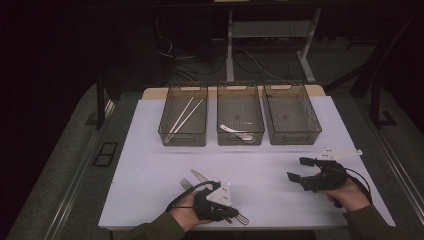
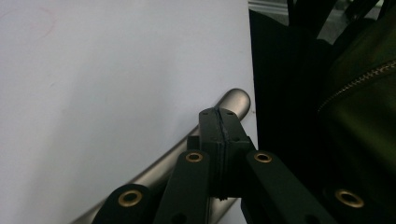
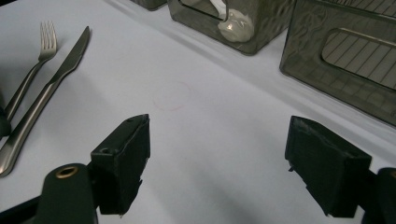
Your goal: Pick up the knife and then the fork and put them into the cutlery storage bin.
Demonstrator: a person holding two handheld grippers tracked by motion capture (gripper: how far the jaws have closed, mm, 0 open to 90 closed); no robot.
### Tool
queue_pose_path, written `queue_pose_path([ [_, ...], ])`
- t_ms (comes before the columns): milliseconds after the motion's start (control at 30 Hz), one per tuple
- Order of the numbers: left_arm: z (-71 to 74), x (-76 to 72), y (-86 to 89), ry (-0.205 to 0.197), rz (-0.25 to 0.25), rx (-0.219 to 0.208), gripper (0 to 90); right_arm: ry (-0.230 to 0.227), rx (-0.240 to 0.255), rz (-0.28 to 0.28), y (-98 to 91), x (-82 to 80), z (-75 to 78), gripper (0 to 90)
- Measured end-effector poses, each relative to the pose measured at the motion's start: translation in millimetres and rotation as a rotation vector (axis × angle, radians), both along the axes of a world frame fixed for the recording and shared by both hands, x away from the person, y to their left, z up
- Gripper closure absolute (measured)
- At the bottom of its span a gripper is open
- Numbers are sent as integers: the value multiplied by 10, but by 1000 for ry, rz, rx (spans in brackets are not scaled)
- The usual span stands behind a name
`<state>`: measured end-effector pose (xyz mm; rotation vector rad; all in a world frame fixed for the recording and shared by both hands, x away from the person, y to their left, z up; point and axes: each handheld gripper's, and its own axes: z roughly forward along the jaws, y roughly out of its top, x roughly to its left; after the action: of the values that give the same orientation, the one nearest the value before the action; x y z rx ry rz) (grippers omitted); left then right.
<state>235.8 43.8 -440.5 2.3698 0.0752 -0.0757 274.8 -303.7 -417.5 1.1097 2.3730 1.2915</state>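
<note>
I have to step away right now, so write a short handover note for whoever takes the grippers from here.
Left gripper: jaws shut, at the near table edge over the handle ends of the fork and knife; whether it pinches a handle I cannot tell.
Right gripper: open, empty, above bare table near the right side.
Bins: left bin holds chopsticks, middle bin holds a white spoon, right bin is empty.
Done, seemingly: chopsticks and spoon sorted.
Left, probably: fork and knife are not yet in a bin.
</note>
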Motion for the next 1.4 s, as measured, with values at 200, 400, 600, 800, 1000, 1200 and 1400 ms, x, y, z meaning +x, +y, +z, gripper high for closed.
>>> queue_pose_path([
  [200,-25,22,-47,-22,13,17,893,-1,4,1,-1,3,1,221],
  [400,-24,109,-140,-54,24,25,893,-2,5,-2,-5,4,5,221],
  [600,-36,224,-246,-83,46,29,893,-2,6,0,-10,9,1,221],
  [800,-45,356,-344,-93,55,27,893,-1,8,1,-13,7,3,221],
  [1000,-29,384,-323,-71,60,3,890,-3,11,5,-14,5,4,221],
  [1200,79,414,-177,-30,101,-69,795,-2,15,3,-19,2,10,221],
  [1400,172,430,49,-18,162,-117,683,-1,16,6,-21,5,7,221],
])
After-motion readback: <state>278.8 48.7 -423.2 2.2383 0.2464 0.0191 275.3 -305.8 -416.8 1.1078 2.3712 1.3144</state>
